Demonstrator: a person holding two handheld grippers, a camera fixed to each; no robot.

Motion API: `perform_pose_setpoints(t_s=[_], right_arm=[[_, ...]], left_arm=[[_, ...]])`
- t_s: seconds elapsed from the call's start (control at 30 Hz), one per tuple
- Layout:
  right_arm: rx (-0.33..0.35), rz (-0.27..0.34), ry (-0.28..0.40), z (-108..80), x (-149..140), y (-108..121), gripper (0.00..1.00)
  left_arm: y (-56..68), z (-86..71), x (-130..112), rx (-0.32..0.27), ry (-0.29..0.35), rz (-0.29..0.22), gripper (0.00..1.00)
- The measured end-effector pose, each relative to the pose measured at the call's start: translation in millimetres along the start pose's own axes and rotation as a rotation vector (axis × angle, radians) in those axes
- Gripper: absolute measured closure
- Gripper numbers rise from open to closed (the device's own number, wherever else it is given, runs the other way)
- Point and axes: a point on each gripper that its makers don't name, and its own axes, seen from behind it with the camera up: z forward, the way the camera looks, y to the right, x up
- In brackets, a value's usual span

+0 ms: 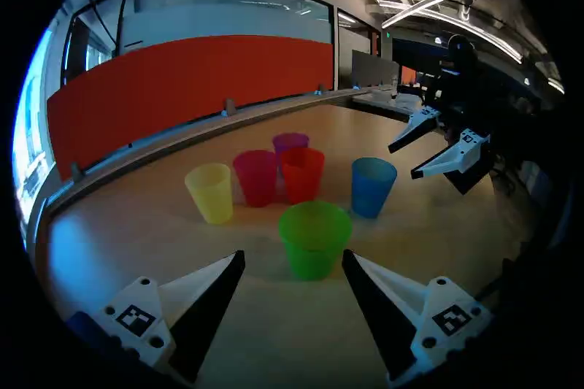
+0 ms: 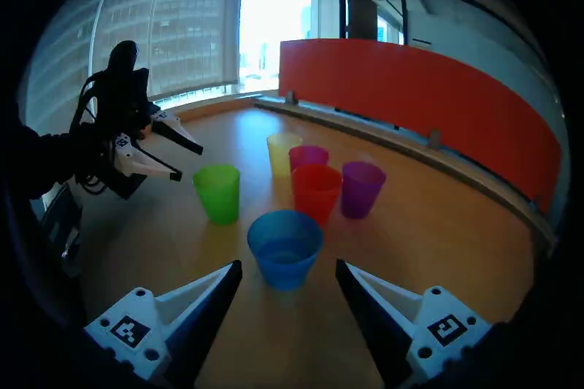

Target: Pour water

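The big wooden table is the largest thing here, and it has lots of bare wood close to me and out to both sides, so I have room to swing my arms. Its far edge runs along a long red wall, and I don't want to push anything that way. In the middle stand six cups. The yellow cup, pink cup, red cup and purple cup bunch close together at the back, some nearly touching, so I think that spot is too tight to reach into. The green cup and the blue cup stand apart from the bunch, out in front, and I think that is why I point at them. My left gripper is spread wide with nothing in it, and the green cup sits just ahead, between its two fingers. My right gripper is spread wide and bare too, lined up on the blue cup the same way. The blue cup looks like it has a little water in the bottom, so I think I pour from that one. Both cups stand up straight. I can't tell if any finger touches a cup yet. The gap between green and blue is wide enough that my grippers stay well apart.
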Motion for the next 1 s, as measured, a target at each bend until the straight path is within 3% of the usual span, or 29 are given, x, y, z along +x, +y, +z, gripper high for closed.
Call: perform_pose_setpoints(t_s=[0.5,1.0], right_arm=[[0.047,-0.002,-0.044,29.1,-7.4,-1.9,0.01],[0.071,0.004,-0.044,54.5,-0.6,-3.4,0.01]], left_arm=[[13.7,29.0,-13.1,-0.073,-0.065,0.039,0.0],[21.8,48.8,-10.3,-0.107,-0.071,0.056,0.0]])
